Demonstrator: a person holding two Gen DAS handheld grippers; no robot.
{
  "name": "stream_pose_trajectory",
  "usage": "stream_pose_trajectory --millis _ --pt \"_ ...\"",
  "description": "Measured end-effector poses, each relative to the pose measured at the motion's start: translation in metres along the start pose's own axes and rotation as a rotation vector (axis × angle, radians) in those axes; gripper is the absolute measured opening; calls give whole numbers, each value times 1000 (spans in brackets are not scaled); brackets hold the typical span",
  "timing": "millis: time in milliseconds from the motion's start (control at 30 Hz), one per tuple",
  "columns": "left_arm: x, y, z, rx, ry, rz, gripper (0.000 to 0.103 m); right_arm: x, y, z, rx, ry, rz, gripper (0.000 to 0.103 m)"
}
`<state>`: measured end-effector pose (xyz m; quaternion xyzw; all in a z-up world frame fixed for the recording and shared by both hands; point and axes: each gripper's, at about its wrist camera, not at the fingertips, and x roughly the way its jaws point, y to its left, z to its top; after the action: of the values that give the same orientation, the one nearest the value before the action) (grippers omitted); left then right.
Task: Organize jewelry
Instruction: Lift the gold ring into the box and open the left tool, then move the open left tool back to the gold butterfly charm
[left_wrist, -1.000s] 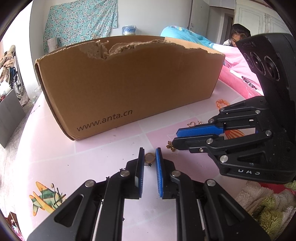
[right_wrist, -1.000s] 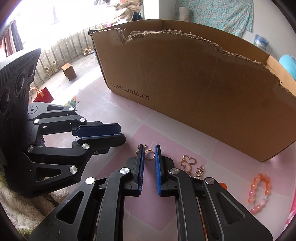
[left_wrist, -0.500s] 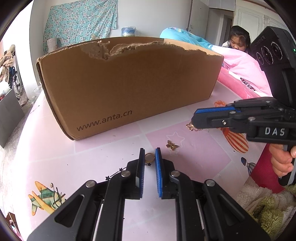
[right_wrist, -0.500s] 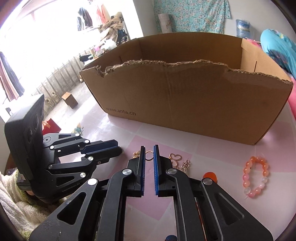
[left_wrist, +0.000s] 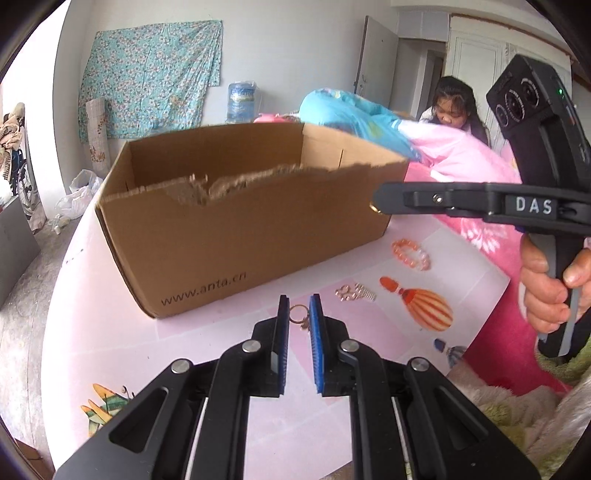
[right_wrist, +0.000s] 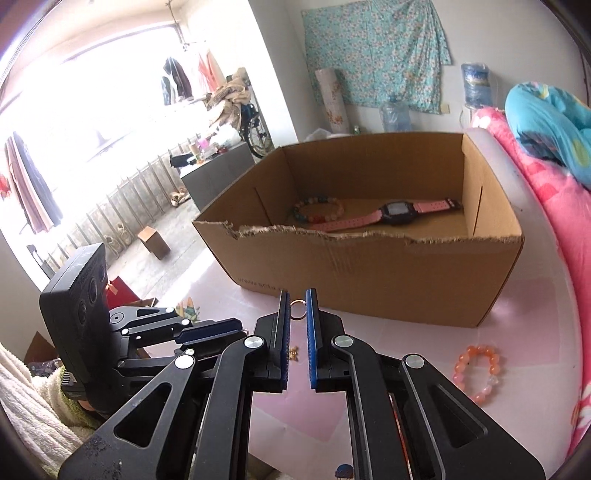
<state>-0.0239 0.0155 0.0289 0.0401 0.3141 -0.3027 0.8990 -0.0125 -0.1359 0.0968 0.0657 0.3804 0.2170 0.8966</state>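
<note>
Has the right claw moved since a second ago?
Yes. The right claw rose, judged against the cardboard box: its inside now shows, with the small ring pinched.

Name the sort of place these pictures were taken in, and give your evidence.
Most likely a lived-in bedroom at home: pink bedding beside the table, clothes hanging by the window, and a flowered cloth pinned to the wall.

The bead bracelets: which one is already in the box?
The multicoloured bracelet, lying on the box floor beside the pink watch. The orange bracelet is still outside on the pink table.
</note>
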Motion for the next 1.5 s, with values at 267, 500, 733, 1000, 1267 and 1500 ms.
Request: stream_pose_trajectory --millis 267,500,733,1000,1267,1500 --pt "-33 7 78 0 -145 -42 10 1 -10 53 -20 -98 -15 6" --pt "41 38 122 -76 42 14 11 61 -60 72 99 103 -128 6" --pt "102 54 126 -149 220 36 23 81 -85 76 142 173 -181 10" --pt "89 56 128 -155 147 54 49 40 -86 76 141 66 -161 12" --pt "12 43 113 -114 -20 47 55 -28 -63 50 102 -76 -96 15" --pt "-48 18 57 -52 -89 -57 62 -48 -37 -4 56 -47 -35 18"
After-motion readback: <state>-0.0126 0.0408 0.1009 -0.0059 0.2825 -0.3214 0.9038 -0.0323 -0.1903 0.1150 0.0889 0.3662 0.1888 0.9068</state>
